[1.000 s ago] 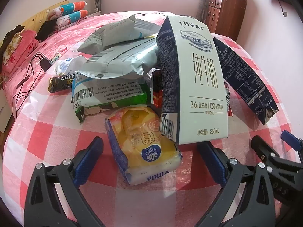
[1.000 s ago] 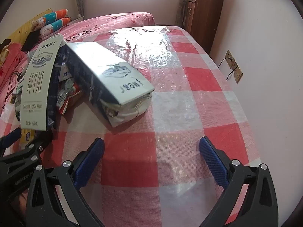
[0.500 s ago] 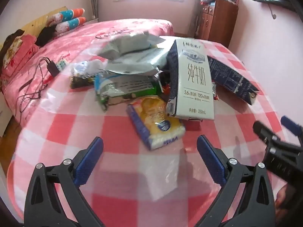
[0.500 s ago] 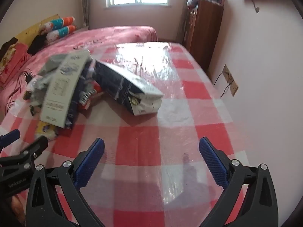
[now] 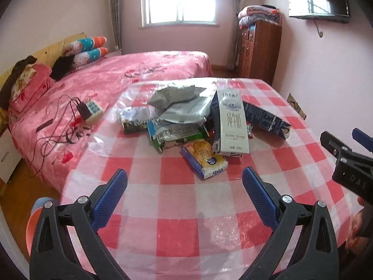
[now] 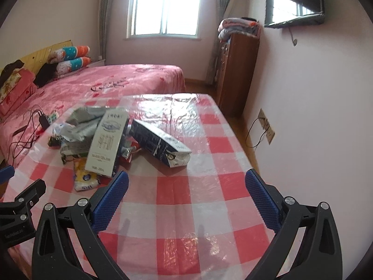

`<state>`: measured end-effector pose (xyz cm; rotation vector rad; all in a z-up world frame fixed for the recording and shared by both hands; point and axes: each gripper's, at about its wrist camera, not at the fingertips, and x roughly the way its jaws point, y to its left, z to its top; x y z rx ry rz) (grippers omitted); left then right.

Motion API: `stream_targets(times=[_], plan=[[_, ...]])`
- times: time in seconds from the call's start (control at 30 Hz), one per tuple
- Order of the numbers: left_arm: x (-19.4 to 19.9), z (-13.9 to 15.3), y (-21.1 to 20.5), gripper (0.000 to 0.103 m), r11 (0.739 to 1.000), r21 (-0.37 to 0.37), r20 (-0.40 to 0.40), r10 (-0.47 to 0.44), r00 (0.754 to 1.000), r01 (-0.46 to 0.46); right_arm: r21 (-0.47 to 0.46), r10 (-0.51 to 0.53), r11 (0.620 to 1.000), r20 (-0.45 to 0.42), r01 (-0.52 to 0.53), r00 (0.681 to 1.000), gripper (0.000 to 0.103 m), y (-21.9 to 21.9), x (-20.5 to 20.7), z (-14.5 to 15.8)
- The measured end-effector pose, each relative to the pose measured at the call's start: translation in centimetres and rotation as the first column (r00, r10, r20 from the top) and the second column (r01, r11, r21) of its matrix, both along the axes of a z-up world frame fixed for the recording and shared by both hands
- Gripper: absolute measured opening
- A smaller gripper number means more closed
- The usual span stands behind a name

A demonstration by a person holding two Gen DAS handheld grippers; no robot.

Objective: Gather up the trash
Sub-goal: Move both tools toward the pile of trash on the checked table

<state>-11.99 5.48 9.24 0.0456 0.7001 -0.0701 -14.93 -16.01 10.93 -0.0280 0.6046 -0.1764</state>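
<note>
A heap of trash lies on the red-and-white checked table [image 5: 177,210]: a white milk carton [image 5: 233,126], a dark blue carton [image 5: 265,119], grey foil bags [image 5: 184,102], a green-white wrapper [image 5: 174,135] and a yellow Vinda tissue pack [image 5: 204,161] nearest me. My left gripper [image 5: 184,193] is open and empty, held back above the table's near part. My right gripper [image 6: 186,200] is open and empty too; the white carton [image 6: 107,140] and the blue carton [image 6: 160,144] lie ahead to its left. The right gripper also shows in the left wrist view [image 5: 345,154].
A pink bed [image 5: 130,74] with pillows, a charger and cables [image 5: 88,109] stands left of the table. A brown cabinet [image 6: 237,74] stands by the right wall with a socket [image 6: 265,126] and a television [image 6: 296,2]. An orange-blue item [image 5: 35,217] sits low left.
Both grippers have pulled back and up from the heap, which now looks smaller and farther. Neither has taken hold of anything; the trash has not moved.
</note>
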Motion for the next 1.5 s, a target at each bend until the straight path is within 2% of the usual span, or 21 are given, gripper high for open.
stream_targets(times=[0.37, 1.1, 1.27, 1.43, 1.5], plan=[[-2.3, 2.3, 1.9, 0.099, 0.997, -0.069, 0.062, -0.022, 0.998, 0.026, -0.029, -0.031, 0.999, 0.084, 0.033, 0.996, 0.099, 1.5, -3.3, 3.8], [-3.1, 2.1, 3.0, 0.099, 0.991, -0.117, 0.085, -0.06, 0.995, 0.07, -0.077, -0.071, 0.994, 0.092, 0.079, 0.993, 0.099, 2.1, -4.5, 4.6], [-3.1, 1.9, 2.9, 0.099, 0.99, -0.12, 0.091, -0.067, 0.994, 0.078, -0.053, -0.071, 0.996, 0.089, 0.076, 0.994, 0.099, 1.3, -4.6, 4.0], [-2.6, 1.5, 2.8, 0.099, 0.99, -0.115, 0.074, -0.074, 0.995, 0.082, 0.052, -0.002, 0.999, 0.05, -0.001, 0.999, 0.099, -0.7, -3.7, 2.4], [-2.2, 1.3, 2.5, 0.099, 0.99, -0.109, 0.067, -0.08, 0.995, 0.087, 0.061, 0.019, 0.998, 0.042, -0.021, 0.999, 0.099, -1.1, -3.5, 1.8]])
